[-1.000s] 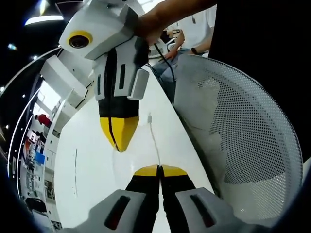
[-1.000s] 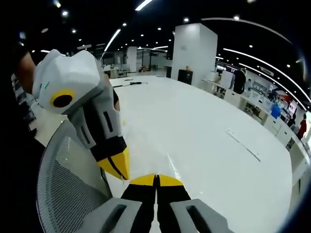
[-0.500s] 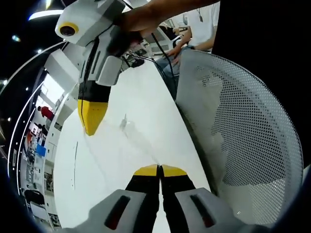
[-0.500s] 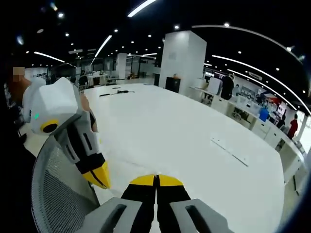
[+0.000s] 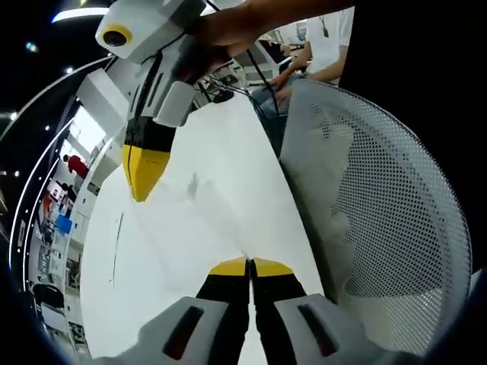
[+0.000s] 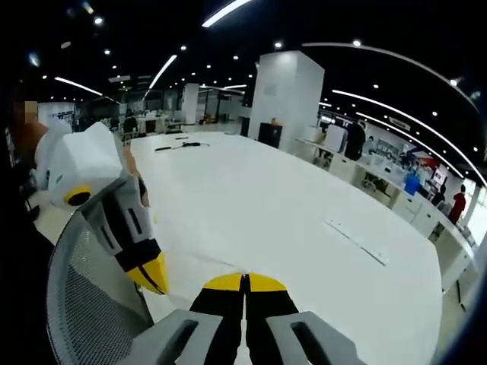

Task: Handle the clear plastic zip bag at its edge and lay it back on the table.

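Stretching taut since a second ago, the clear zip bag [image 5: 209, 201] is held over the glossy white table [image 5: 152, 251] between both closed claws: left gripper [image 5: 249, 265] and right gripper [image 5: 142, 182], now further apart. A perforated white mesh basket [image 5: 380, 198] is seen beside it.

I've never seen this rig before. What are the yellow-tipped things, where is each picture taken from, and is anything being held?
A person holds a two-jaw tool in each hand, and each tool carries a camera looking along its own jaws. The left gripper rises from the bottom of the left gripper view, the right gripper from the bottom of the right gripper view. Both are closed. A faint clear zip bag seems stretched between them above a white table, beside a mesh chair back.
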The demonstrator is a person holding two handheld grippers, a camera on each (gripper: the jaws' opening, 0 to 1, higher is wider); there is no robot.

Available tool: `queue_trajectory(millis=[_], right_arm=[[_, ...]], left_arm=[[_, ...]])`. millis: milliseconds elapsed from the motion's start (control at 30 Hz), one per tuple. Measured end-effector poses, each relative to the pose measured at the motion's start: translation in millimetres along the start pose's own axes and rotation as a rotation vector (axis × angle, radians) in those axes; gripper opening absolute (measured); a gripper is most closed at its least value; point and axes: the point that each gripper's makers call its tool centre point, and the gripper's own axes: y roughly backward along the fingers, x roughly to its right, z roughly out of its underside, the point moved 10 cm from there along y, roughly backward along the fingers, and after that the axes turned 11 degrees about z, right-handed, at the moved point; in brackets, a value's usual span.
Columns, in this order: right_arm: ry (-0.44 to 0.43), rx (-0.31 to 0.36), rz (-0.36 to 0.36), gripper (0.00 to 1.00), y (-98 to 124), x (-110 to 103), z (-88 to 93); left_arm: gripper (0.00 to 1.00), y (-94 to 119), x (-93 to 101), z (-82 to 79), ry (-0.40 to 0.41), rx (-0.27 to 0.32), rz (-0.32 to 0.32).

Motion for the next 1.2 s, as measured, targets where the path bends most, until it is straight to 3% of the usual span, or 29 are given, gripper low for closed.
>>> queue_trajectory(millis=[200,267,500,633,800,1200], right_arm=[[0.072,-0.001,-0.007,0.00,-3,-2,-2.3],[0.101,-0.004,-0.013,0.00,-6,-4,-2.2],[0.166,-0.020,-0.029,0.00,-19,-4,-1.7],[0.173,-0.020,-0.036,0.00,-26,-1,-2.3],[0.206,-0.032,-0.039,0.00,-36,1,1.0],[0.272,-0.058,-0.030,0.00,-56,0,12.3]], left_arm=[[0.00,9,-9.4,-4.3,0.106,0.119,-0.065],[0.01,13,-11.6,-5.3,0.147,0.125,-0.072],[0.09,20,-11.8,-10.7,0.165,0.140,-0.106],[0.13,28,-14.0,-12.4,0.239,0.214,-0.152],[0.18,43,-14.3,-3.4,0.367,0.300,-0.213],[0.27,64,7.4,37.6,0.521,0.306,-0.312]])
